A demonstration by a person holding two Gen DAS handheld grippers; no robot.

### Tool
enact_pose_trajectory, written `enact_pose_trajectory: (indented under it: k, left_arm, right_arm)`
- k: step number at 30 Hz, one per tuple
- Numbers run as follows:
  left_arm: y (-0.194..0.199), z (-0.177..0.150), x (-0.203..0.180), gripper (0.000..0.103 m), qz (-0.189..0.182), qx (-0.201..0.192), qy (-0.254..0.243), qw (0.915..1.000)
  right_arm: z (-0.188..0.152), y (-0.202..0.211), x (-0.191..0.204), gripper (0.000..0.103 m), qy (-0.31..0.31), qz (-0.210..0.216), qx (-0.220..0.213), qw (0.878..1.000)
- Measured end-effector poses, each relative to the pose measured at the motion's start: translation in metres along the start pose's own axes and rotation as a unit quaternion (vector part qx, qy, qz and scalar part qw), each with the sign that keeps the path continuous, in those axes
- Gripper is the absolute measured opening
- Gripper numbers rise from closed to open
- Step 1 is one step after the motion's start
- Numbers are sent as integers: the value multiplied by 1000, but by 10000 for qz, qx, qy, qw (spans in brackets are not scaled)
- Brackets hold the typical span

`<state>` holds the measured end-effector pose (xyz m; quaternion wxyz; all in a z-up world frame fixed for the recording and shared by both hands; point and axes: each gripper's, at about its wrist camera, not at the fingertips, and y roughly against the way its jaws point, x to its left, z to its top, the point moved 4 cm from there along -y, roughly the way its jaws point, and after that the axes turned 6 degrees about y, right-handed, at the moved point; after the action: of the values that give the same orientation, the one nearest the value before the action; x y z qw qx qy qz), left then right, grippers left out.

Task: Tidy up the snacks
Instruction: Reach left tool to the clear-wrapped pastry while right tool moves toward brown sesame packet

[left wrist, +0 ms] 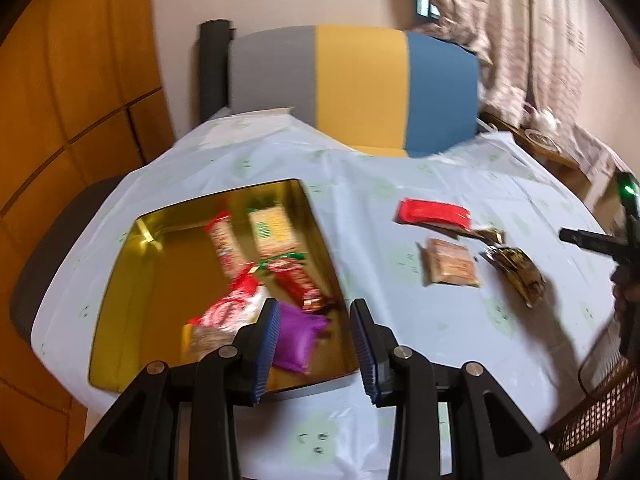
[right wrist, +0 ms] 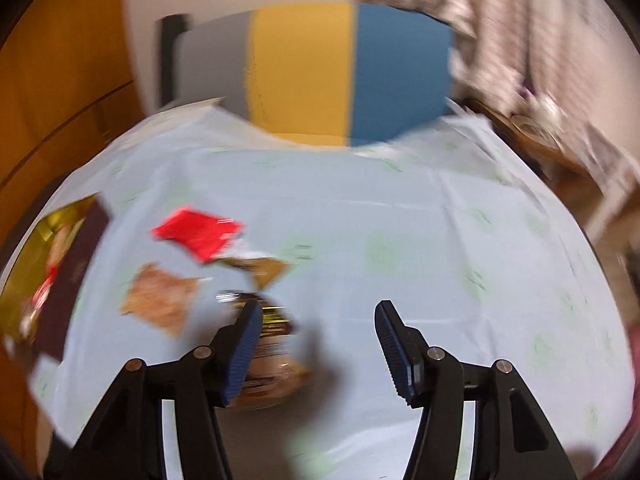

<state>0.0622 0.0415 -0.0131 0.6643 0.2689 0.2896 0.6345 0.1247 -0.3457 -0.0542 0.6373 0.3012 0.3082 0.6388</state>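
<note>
A: Jaws of the left gripper (left wrist: 316,344) stand apart and hold nothing. Confirm?

B: Confirmed. A purple packet (left wrist: 298,336) shows in the gap at lower centre of the left wrist view, lying inside the gold tin (left wrist: 120,308), not clamped.

A: Right gripper (right wrist: 318,344)?

B: Jaws wide apart, empty. A dark gold-printed packet (right wrist: 272,364) lies just beside the left-hand jaw in the lower centre of the right wrist view; the blur hides whether they touch.

A: Tin contents?

B: Several snack packets: a red-and-white one (left wrist: 232,308) beside the purple, a red bar (left wrist: 298,284) at mid-frame, a beige packet (left wrist: 272,230) and a striped one (left wrist: 222,242) farther up.

A: Snacks outside the tin?

B: On the worktop (left wrist: 380,200), right of centre in the left wrist view: a red packet (left wrist: 434,214), a tan wafer packet (left wrist: 452,268) below it, and the dark packet farthest right.

A: Beyond the worktop?

B: A chair back (left wrist: 360,84) in grey, yellow and blue at top centre; a curtain (left wrist: 540,32) at upper right.
</note>
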Motion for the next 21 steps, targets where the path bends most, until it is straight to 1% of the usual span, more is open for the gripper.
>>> enact_pose_trajectory:
  k: [1,3,6,7,8,9,10,13,14,17,19,20,21]
  left_arm:
    - [-2,1,-8,36,-75,50,-91,9999]
    - [-6,3,-20,36,-187,124,-201,9995]
    - [-14,9,-42,37,-335,208,-426,9983]
    - [-18,11,-50,38,-375,241,-508,9977]
    - [-23,12,-58,46,-397,305,-641,9967]
    - [-30,12,-66,50,-446,406,-790,9950]
    - [-38,11,-76,54,-528,556,-950,9925]
    - [-55,10,-93,55,-646,756,-1217,9876]
    - [-62,9,-100,55,-698,879,-1335,9847]
    - [-79,9,-114,55,-950,1146,-1470,9779]
    - [-89,10,-125,55,-1004,1241,-1741,9717]
    - [-94,11,-132,60,-1056,1260,-1992,9661]
    - [-98,11,-136,64,-1072,1286,-2115,9629]
  right_arm:
    - [-2,-7,-13,59,-362,-93,204,9991]
    - [-1,-13,-25,59,-718,-25,278,9970]
    - [-2,-15,-34,61,-1000,86,330,9944]
    - [-3,-15,-35,64,-1031,110,336,9940]
    - [-4,-16,-35,66,-1055,153,347,9937]
    - [-4,-16,-35,67,-1081,205,353,9933]
    - [-5,-16,-32,67,-1093,232,349,9931]
    - [-5,-14,-31,67,-1136,290,319,9926]
    - [-4,-13,-31,67,-1164,313,309,9922]
    - [-4,-10,-34,70,-1286,419,273,9904]
    - [-3,-10,-33,71,-1304,471,263,9900]
    - [-3,-10,-32,71,-1302,482,258,9900]
    - [-2,-9,-32,71,-1295,501,249,9900]
